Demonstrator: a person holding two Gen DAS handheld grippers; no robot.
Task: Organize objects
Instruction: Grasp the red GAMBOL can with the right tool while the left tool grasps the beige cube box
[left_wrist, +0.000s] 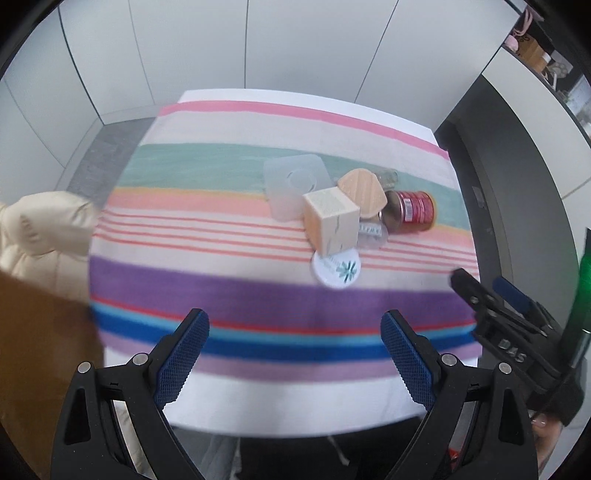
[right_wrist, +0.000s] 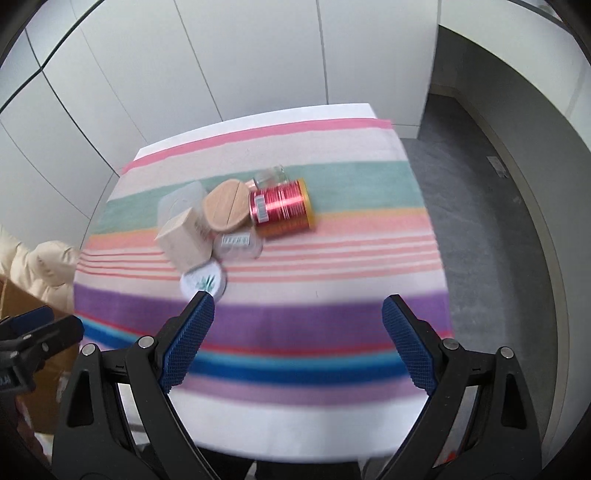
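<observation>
A pile of objects lies on the striped cloth (left_wrist: 221, 284) (right_wrist: 332, 314): a red can (left_wrist: 415, 212) (right_wrist: 282, 208) on its side, a wooden lid (left_wrist: 364, 194) (right_wrist: 225, 208), a beige box (left_wrist: 332, 223) (right_wrist: 184, 240), a clear plastic container (left_wrist: 291, 184) (right_wrist: 177, 201), a small clear jar (left_wrist: 373, 232) (right_wrist: 238, 245), a glass jar (right_wrist: 271, 175) at the back and a white round lid (left_wrist: 336, 271) (right_wrist: 203, 282). My left gripper (left_wrist: 295, 328) hangs open over the near stripes. My right gripper (right_wrist: 298, 314) is open too, and shows at the right in the left wrist view (left_wrist: 484, 286).
A cream padded jacket (left_wrist: 40, 229) (right_wrist: 40, 266) and a brown cardboard box (left_wrist: 40, 354) (right_wrist: 22, 299) sit left of the table. White cabinet doors (left_wrist: 243, 44) stand behind it. Grey floor (right_wrist: 476, 221) runs along the right side. A shelf with small items (left_wrist: 535, 55) is far right.
</observation>
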